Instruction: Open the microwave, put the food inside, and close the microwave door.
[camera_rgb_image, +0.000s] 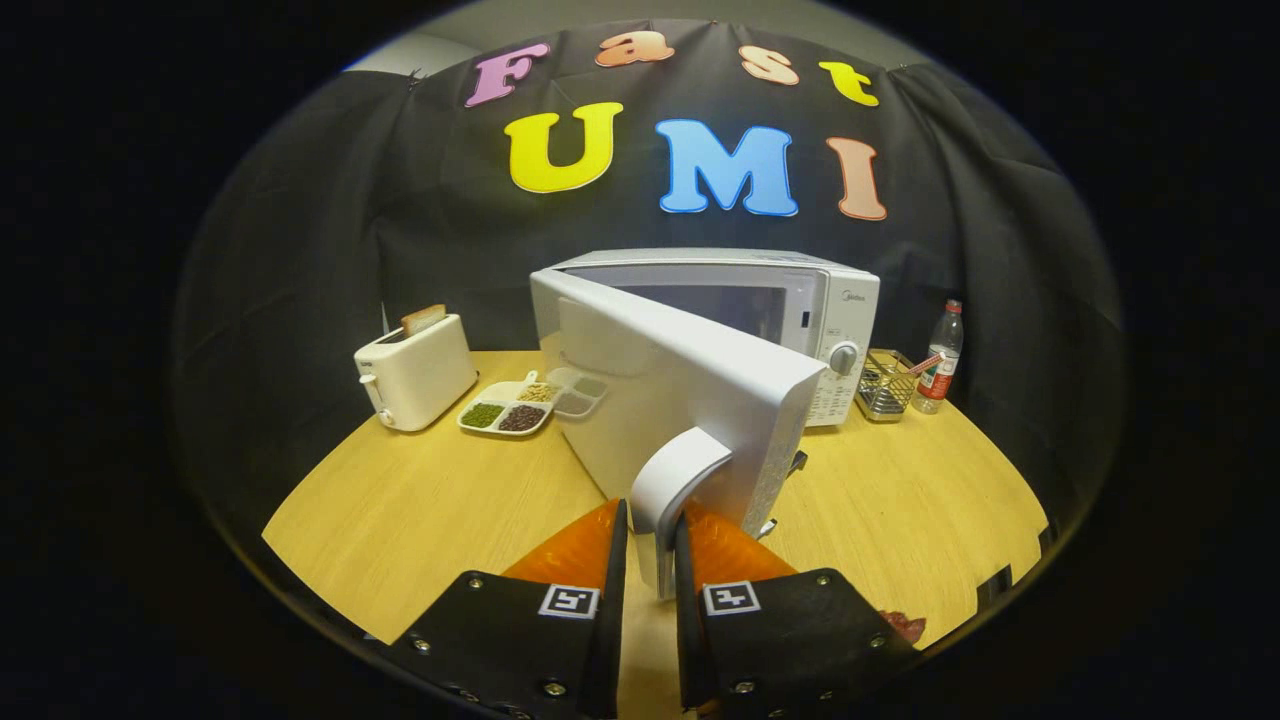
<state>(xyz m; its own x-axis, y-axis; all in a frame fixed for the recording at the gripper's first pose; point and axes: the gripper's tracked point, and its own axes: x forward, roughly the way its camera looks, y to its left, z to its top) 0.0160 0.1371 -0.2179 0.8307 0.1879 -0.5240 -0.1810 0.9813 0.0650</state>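
A white microwave (800, 310) stands at the back of the wooden table (430, 510). Its door (690, 400) is swung wide open toward me, hinged on the left. The curved white door handle (672, 490) sits between my fingers, and my gripper (652, 520) is shut on it. A bit of reddish food (905, 626) lies on the table just right of the right finger, mostly hidden behind it. The microwave's cavity is largely hidden by the door.
A white toaster (415, 372) with a slice of bread stands at the back left. Beside it lies a divided tray (520, 405) of beans and grains. A wire basket (885, 385) and a plastic bottle (940, 358) stand right of the microwave.
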